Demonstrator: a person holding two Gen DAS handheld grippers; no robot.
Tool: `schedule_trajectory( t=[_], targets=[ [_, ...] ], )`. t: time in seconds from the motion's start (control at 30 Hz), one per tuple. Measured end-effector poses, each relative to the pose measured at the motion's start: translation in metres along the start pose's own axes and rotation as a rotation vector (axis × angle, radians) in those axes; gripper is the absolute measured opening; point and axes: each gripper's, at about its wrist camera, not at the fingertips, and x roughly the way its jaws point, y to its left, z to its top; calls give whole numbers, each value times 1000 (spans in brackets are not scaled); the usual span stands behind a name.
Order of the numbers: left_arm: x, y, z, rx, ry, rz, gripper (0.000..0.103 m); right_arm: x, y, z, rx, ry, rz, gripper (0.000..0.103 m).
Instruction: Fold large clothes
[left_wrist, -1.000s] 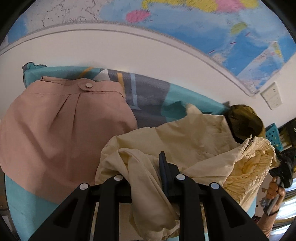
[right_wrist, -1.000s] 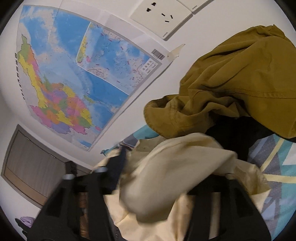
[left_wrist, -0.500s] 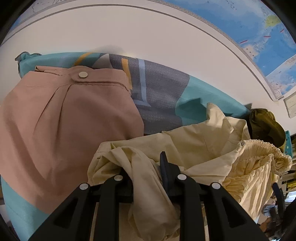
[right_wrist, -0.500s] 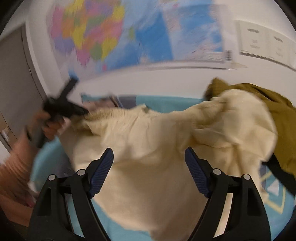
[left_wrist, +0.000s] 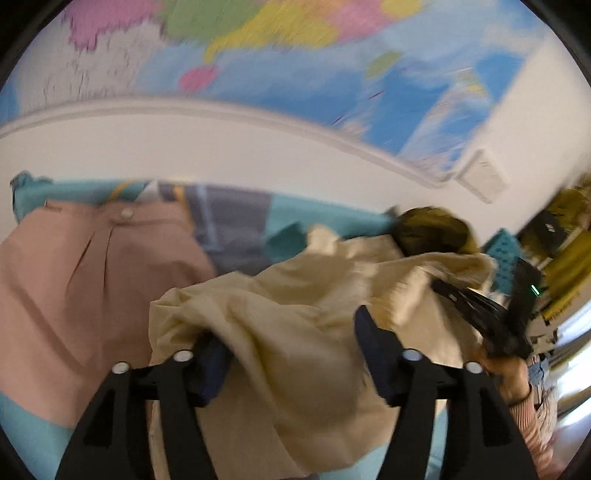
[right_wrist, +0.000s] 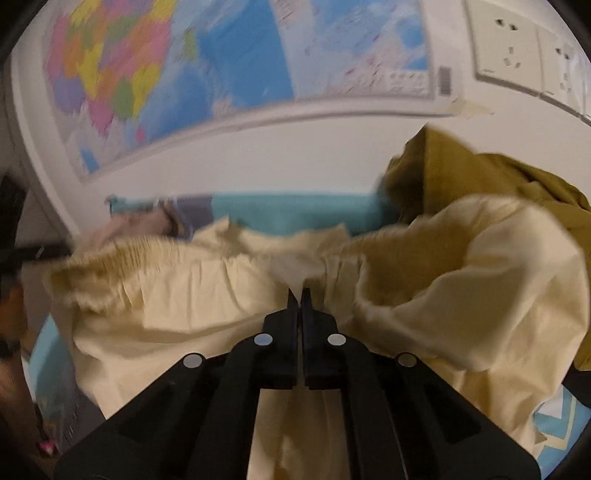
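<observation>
Now left tool (left_wrist: 291, 354) opening, cream garment (left_wrist: 295, 314) between pads; right tool (right_wrist: 300, 295) clenched on garment.

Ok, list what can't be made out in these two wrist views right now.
- Left wrist view: the left gripper, jaws opening; pale yellow cotton garment drapes over one finger.
- Right wrist view: whether the shut right gripper pinches the garment; motion blur.
- Colourful wall map: lettering blurred.
- Pink pleated garment: cut off by the left edge.
</observation>
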Motion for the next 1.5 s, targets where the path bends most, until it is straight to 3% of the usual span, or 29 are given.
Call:
schedule_trajectory(
  t=[0.1, 0.17, 0.27, 0.33, 0.4, 0.47, 0.53, 0.6, 0.7, 0.77, 0.83, 0.9, 0.97, 1.1, 1.13, 1.2, 1.23, 1.27, 1.33, 1.4, 1.5],
  targets=[
    [-12, -8, -8, 58, -74, -30, 73, 11, -4, 6, -4, 9, -41, 1],
    [-15, -15, -12, 89, -97, -86, 73, 33, -7, 4, -2, 71, -46, 1],
    [3, -30, -18, 190, -52, -39, 75, 43, -10, -1, -6, 106, -54, 2],
    [30, -32, -19, 200, 19, -16, 75, 34, -11, -2, -5, 105, -40, 10],
    [59, -27, -17, 168, 90, 36, 70, 16, -10, -3, 7, 83, 6, 44],
    [89, -19, -13, 116, 139, 97, 68, -22, -10, -11, 1, 16, 54, 60],
    [102, -20, -9, 124, 129, 143, 68, -51, -9, -18, -18, -23, 63, 60],
    [106, -23, -7, 110, 130, 178, 68, -94, -23, -34, 0, -87, 56, 70],
    [80, -31, -15, 157, 23, 163, 69, -131, -51, -60, 51, -124, -17, 77],
    [42, -24, -33, 179, -103, 147, 80, -144, -74, -82, 108, -106, -58, 81],
    [14, -7, -52, 144, -169, 145, 83, -151, -93, -104, 158, -74, -56, 84],
    [-10, 15, -74, 103, -209, 191, 86, -145, -104, -122, 200, -38, -55, 85],
    [-19, 28, -88, 81, -221, 216, 90, -136, -108, -130, 218, -20, -41, 85],
    [-13, 40, -111, 61, -155, 154, 95, -115, -106, -130, 194, 5, 11, 82],
    [-9, 37, -113, 73, -147, 168, 95, -106, -104, -130, 182, 15, 31, 76],
    [7, 34, -116, 98, -115, 144, 92, -100, -106, -130, 198, 17, 69, 48],
    [9, 35, -118, 96, -111, 134, 84, -101, -106, -130, 207, 10, 88, 39],
    [13, 34, -118, 86, -115, 137, 76, -108, -106, -129, 209, -13, 115, 24],
    [13, 33, -118, 67, -105, 100, 35, -121, -105, -128, 233, -34, 155, 14],
    [-4, 32, -121, 26, -126, 43, 23, -149, -106, -128, 259, -92, 221, 9],
    [-37, 30, -134, -9, -122, -53, 17, -192, -107, -133, 266, -148, 250, 8]
  ],
)
